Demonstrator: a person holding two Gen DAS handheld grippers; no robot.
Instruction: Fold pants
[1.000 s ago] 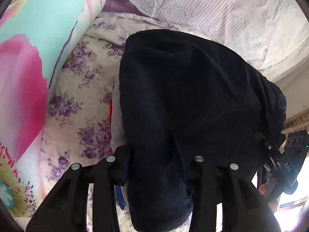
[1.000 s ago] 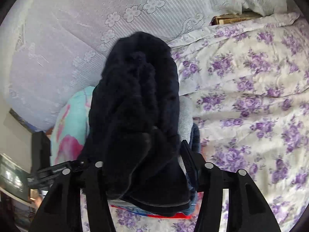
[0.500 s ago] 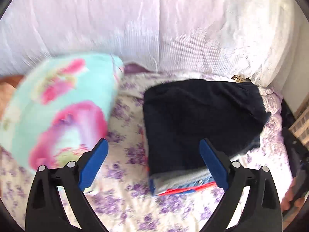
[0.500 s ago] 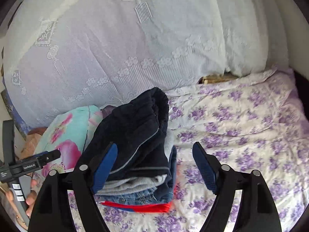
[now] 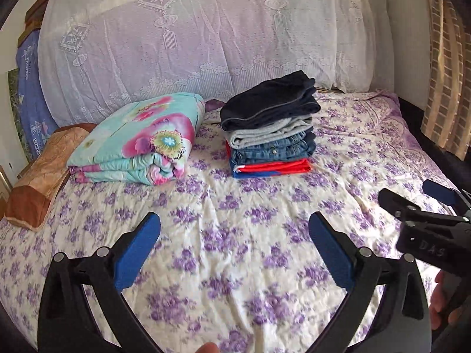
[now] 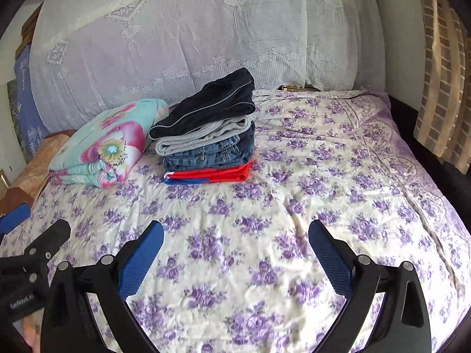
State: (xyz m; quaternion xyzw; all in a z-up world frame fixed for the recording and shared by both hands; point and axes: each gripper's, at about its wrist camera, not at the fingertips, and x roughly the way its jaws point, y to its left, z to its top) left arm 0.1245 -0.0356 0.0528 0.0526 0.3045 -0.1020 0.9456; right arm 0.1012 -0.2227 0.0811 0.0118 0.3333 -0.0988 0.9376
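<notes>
Folded dark navy pants (image 5: 269, 103) (image 6: 212, 106) lie on top of a stack of folded clothes: grey (image 5: 265, 131), blue denim (image 5: 273, 150) and red-and-blue (image 5: 270, 169) pieces, at the back of the bed. My left gripper (image 5: 234, 235) is open and empty, low over the bedspread, well in front of the stack. My right gripper (image 6: 235, 244) is open and empty, also well back from the stack. The right gripper shows at the right edge of the left wrist view (image 5: 426, 203).
The bed has a white bedspread with purple flowers (image 5: 235, 220). A folded turquoise and pink floral quilt (image 5: 141, 141) lies left of the stack. A brown pillow (image 5: 41, 176) sits at the far left. A white lace cover (image 5: 206, 29) is behind. A curtain (image 5: 447, 73) hangs at the right.
Both grippers were shut on the dark pants a second ago. They opened, left the pants on the stack, and pulled back toward the front of the bed.
</notes>
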